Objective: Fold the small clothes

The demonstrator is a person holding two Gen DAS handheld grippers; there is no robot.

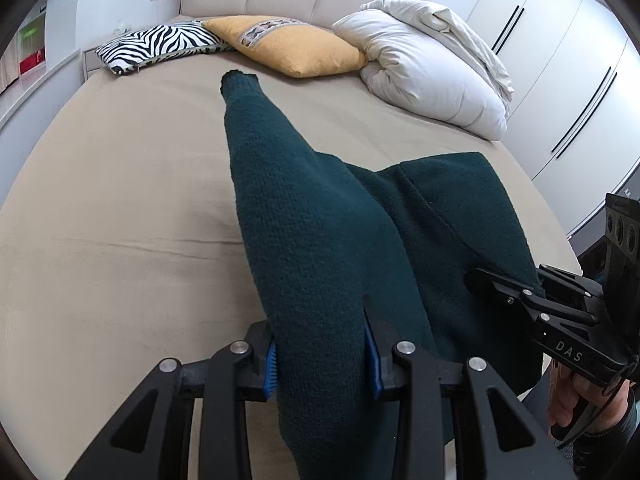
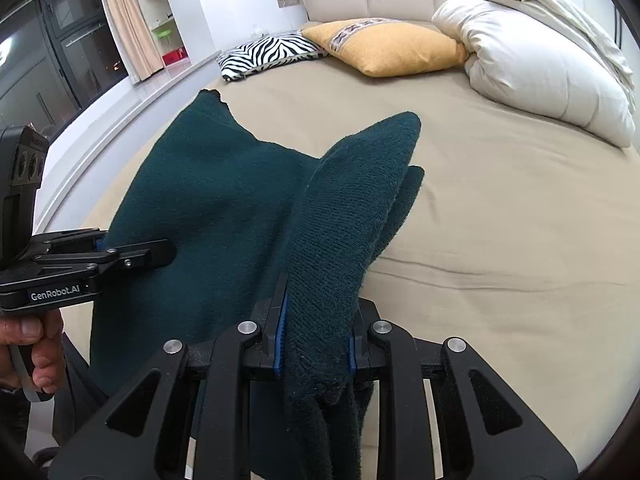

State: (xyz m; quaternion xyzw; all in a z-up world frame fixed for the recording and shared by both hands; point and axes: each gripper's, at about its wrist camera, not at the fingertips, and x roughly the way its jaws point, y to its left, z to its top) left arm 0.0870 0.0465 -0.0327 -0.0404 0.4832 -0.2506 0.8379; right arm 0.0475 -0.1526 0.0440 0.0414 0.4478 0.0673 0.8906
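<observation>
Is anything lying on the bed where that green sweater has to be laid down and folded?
Nothing visible. Both the left gripper and right gripper hold the green sweater, and the sheet around it is bare; the pillows sit farther back.

Dark green sweater (image 1: 320, 216), zebra-striped pillow (image 1: 160, 46), mustard cushion (image 1: 292, 46), beige sheet (image 1: 120, 200).

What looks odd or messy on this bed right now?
Little stands out. The dark green knit sweater is bunched rather than flat, both grippers clamping it: left, right. A white duvet sits crumpled near the headboard. No damage shows.
</observation>
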